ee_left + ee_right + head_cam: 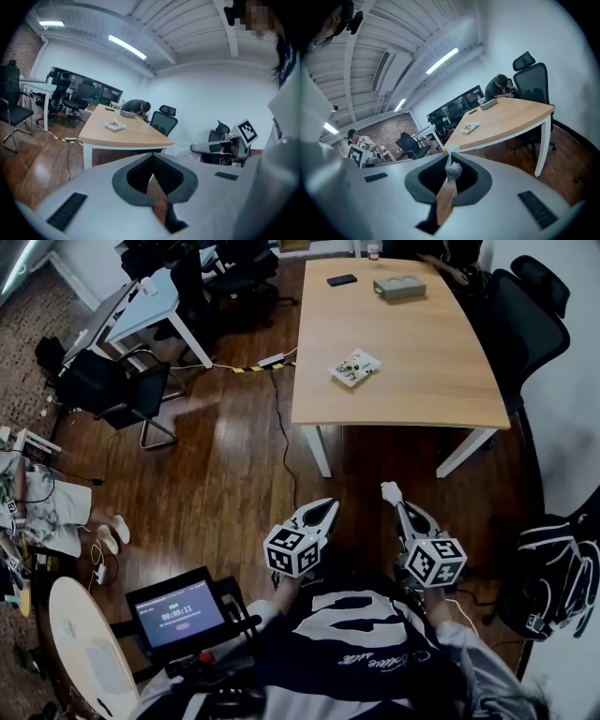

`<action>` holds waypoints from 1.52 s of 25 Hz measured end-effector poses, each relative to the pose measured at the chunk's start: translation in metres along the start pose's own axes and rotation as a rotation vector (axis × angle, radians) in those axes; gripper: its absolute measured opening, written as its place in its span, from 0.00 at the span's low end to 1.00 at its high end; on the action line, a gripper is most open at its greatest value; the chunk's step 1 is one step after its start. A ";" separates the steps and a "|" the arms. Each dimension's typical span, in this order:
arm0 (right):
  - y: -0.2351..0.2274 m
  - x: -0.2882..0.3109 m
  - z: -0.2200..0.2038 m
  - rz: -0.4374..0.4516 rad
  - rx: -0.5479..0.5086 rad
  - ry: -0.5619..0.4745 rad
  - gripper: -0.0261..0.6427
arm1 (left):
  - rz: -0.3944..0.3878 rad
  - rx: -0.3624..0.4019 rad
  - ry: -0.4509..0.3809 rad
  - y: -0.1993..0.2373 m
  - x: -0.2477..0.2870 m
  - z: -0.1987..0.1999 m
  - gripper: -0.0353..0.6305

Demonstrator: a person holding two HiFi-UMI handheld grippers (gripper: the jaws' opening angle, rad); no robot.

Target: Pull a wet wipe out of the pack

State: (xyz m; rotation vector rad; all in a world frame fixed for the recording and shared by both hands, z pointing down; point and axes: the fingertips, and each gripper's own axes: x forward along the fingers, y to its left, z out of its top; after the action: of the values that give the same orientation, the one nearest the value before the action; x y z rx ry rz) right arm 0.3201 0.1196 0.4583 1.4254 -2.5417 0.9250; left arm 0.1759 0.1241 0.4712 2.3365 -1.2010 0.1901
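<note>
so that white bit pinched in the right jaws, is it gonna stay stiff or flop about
The white scrap looks crumpled and bunched where the right gripper has its jaws shut on it, so it is probably soft and floppy. A tuft pokes past the tips unsupported, so it is likely very light. Whether it is damp cannot be told.

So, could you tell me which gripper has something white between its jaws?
The right gripper: a scrap of white wipe is pinched at its tips, while the left gripper is shut on nothing.
</note>
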 end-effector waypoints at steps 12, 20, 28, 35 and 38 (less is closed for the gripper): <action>-0.009 -0.006 0.001 0.037 -0.020 0.013 0.05 | 0.029 0.009 -0.014 -0.019 0.004 0.003 0.06; -0.010 -0.005 0.005 0.041 -0.024 0.008 0.05 | 0.020 0.024 -0.009 -0.022 0.009 0.007 0.06; -0.010 0.006 0.008 0.028 -0.034 0.003 0.05 | 0.027 0.031 -0.015 -0.008 0.011 0.015 0.06; -0.005 0.019 0.011 0.029 -0.043 0.005 0.05 | 0.026 0.030 -0.014 0.005 0.013 0.022 0.06; -0.003 0.024 0.012 0.026 -0.045 0.004 0.05 | 0.024 0.029 -0.017 0.011 0.013 0.024 0.06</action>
State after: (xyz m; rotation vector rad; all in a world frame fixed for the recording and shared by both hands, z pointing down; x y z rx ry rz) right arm 0.3118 0.0936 0.4586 1.3802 -2.5668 0.8670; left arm 0.1722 0.0978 0.4592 2.3541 -1.2428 0.1972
